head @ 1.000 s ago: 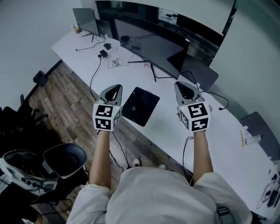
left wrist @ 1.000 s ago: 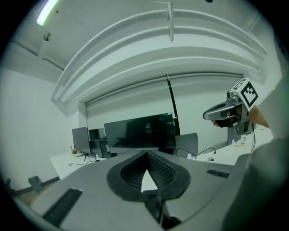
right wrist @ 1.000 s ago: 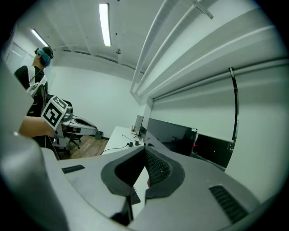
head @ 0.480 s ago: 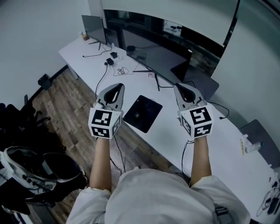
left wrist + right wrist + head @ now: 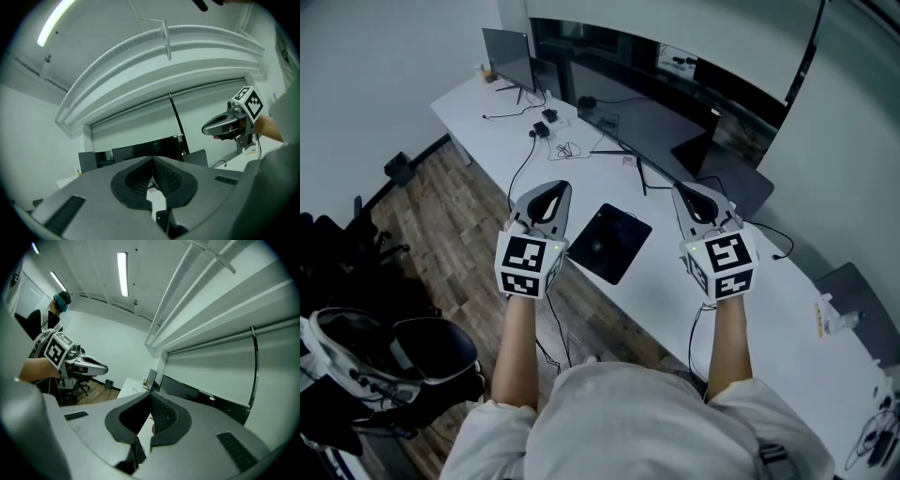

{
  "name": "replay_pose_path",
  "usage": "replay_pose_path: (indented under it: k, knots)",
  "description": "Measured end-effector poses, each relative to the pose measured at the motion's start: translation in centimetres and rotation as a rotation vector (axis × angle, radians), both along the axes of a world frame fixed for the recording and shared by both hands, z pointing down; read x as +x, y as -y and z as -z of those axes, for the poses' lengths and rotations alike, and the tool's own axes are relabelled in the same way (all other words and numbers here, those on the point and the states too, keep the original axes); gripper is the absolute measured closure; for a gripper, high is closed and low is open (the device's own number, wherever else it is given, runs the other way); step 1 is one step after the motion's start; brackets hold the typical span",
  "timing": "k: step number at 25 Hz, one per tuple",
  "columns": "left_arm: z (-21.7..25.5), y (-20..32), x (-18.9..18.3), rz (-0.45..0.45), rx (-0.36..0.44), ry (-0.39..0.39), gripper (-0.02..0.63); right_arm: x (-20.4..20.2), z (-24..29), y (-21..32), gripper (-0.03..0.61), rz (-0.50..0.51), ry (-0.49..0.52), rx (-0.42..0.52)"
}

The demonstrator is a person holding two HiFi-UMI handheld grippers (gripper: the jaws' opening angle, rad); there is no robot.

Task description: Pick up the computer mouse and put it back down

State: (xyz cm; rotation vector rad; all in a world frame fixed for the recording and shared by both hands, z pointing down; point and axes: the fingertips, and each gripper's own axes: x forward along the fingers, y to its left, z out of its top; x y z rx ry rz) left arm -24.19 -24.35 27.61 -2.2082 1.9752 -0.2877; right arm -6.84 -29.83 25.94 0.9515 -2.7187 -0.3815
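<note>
Left tool (image 5: 152,159) and right tool (image 5: 150,398) are staying shut and empty, hovering slightly higher than a second ago. Pad (image 5: 609,242) is lying between them by the tabletop's (image 5: 667,281) front edge. The mouse is not showing clearly. Bare tabletop is stretching rightward, and a monitor (image 5: 652,117) is standing behind.

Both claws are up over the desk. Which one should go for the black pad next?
Left, narrowly. The left claw looks nearer the black pad than the right claw. Both are shut and empty, so either must open first.
</note>
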Motion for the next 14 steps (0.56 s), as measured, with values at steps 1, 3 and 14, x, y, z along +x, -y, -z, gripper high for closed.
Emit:
replay_pose_path:
  k: [1, 3, 14]
  knots:
    - [-0.1, 0.0, 0.0, 0.001, -0.001, 0.000, 0.595, -0.1, -0.1, 0.0, 0.565, 0.002, 0.000, -0.001]
    - [-0.1, 0.0, 0.0, 0.002, -0.003, 0.002, 0.595, -0.1, -0.1, 0.1, 0.566, 0.004, -0.003, -0.001]
    - [-0.3, 0.5, -1.0, 0.000, -0.009, 0.005, 0.595, -1.3, -0.3, 0.6, 0.566, 0.008, -0.006, -0.006]
